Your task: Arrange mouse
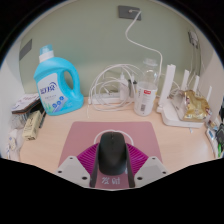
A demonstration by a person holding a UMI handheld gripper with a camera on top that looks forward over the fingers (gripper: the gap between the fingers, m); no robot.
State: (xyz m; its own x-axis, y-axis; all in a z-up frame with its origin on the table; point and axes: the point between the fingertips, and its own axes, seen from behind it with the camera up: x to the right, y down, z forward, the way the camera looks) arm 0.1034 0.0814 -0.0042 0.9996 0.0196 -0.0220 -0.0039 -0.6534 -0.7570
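A black computer mouse (pixel 111 158) sits between my gripper's (pixel 111 150) two fingers, its front end pointing away from me. Both magenta pads press against its sides, so the gripper is shut on it. Below and just ahead of the mouse lies a pale pink rectangular mat (pixel 110 128) on the beige table. I cannot tell whether the mouse rests on the mat or hangs just above it.
A blue detergent bottle (pixel 57 85) stands at the back left. Coiled white cables (pixel 112 90), a clear bottle with a red label (pixel 148 92) and a white router with antennas (pixel 186 100) line the back wall. Small clutter (pixel 25 118) lies at the left.
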